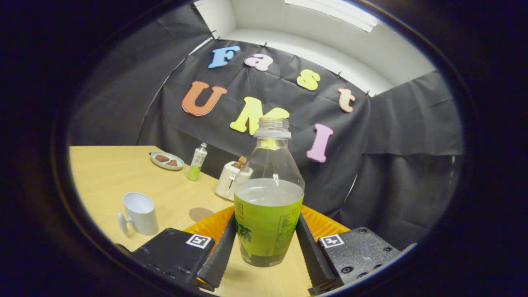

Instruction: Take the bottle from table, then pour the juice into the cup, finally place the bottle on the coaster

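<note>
A clear bottle (268, 198) with a green label and no cap, about half full of pale green juice, stands upright between my fingers. My gripper (266, 235) is shut on it, one finger (220, 251) pressing each side of the label. The bottle's base sits just over the wooden table (107, 173), with a shadow beneath it; I cannot tell whether it touches. A white cup (140, 213) with a handle stands on the table to the left of the fingers. A round brown coaster (201, 213) lies flat between the cup and the bottle.
A white toaster (227, 182) stands behind the coaster near the table's far edge. Farther back are a small green-labelled bottle (197, 162) and a plate (167, 160) with brown pieces on it. Black cloth walls close off the booth behind the table.
</note>
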`<state>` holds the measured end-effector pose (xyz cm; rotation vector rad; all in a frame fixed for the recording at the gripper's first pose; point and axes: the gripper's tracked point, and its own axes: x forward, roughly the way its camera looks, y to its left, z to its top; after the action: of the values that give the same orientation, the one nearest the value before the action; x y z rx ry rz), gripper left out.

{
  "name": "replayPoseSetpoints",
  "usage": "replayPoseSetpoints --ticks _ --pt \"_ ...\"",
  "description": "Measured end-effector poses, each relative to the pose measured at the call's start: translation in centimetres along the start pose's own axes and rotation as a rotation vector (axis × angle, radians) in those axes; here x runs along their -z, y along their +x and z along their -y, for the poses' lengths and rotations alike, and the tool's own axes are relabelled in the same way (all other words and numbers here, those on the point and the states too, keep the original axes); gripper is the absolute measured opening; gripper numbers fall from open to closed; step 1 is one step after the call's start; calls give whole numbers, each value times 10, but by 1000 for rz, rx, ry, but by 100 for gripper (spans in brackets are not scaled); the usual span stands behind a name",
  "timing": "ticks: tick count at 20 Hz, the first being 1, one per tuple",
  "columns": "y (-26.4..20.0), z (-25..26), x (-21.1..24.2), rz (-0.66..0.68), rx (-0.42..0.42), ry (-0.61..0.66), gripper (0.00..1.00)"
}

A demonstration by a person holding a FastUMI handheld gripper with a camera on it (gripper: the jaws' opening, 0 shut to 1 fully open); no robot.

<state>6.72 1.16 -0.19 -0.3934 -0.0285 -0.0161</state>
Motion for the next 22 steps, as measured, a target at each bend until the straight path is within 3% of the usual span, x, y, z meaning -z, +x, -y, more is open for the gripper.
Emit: replayPoseSetpoints --ticks 11,22 --pt "-13 -28 -51 69 57 -393 81" --pt "3 -53 -61 14 97 -634 81"
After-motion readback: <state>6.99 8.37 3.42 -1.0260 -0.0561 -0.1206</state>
